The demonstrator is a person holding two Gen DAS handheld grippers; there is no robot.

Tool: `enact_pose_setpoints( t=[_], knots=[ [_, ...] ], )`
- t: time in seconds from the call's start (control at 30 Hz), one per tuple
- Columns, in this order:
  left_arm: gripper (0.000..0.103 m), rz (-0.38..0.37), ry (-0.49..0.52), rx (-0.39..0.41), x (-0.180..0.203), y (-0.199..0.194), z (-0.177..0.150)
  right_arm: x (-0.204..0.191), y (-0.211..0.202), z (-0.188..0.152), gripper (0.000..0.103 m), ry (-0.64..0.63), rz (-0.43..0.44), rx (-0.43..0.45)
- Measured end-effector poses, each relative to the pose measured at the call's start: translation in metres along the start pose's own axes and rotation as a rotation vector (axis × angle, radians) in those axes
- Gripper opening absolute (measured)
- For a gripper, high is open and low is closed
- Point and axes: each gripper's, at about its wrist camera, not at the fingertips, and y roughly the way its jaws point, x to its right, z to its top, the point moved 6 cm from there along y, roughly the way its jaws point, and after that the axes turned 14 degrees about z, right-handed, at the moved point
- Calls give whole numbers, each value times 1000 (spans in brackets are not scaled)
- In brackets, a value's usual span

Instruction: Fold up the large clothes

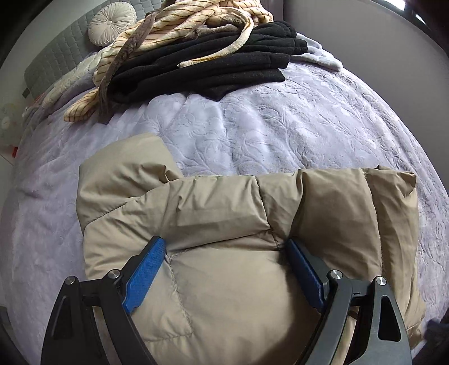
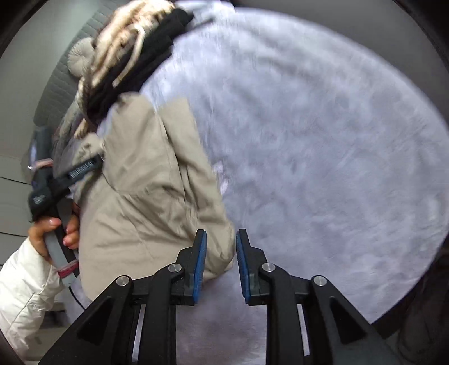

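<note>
Your left gripper (image 1: pixel 224 247) sits low over the beige puffer jacket (image 1: pixel 224 224), its two blue-padded fingers (image 1: pixel 146 275) spread wide with a quilted bulge of the jacket swelling up between them. The pads press against the fabric on either side, but the jaws stand far apart rather than pinched together. The jacket lies bunched and partly folded on the near part of the lavender bedspread (image 1: pixel 266 126), one flap reaching away from you toward the middle of the bed.

Your right gripper (image 2: pixel 221 250) hovers just off the jacket's near corner (image 2: pixel 146 182). Its jaws are slightly parted, with a narrow gap between the blue pads (image 2: pixel 200 266), and nothing sits in that gap; the left pad is just beside the jacket's edge, and the bare bedspread (image 2: pixel 322 140) lies beyond. This view is smeared with motion blur, so fine detail is lost. At its left edge you can see your left hand (image 2: pixel 53 230), in a white sleeve (image 2: pixel 25 294), wrapped around the handle of the other tool.

Farther up the bed, well apart from the jacket, a stack of folded black clothes (image 1: pixel 213 67) rests with a cream striped fleece garment (image 1: pixel 174 31) draped over it. A round white cushion (image 1: pixel 110 22) leans against the grey quilted headboard (image 1: pixel 59 53) behind them.
</note>
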Motion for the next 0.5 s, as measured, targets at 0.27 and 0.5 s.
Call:
enact_pose_setpoints(
  t=[0.27,0.5],
  knots=[
    [88,42,6,-5,-1,-3,1,-69,39,18,24,-175,43,-99],
    [89,57,-38,-58,-24,-26,-5,-58,91,-12,22,-144,-5,-208]
  ],
)
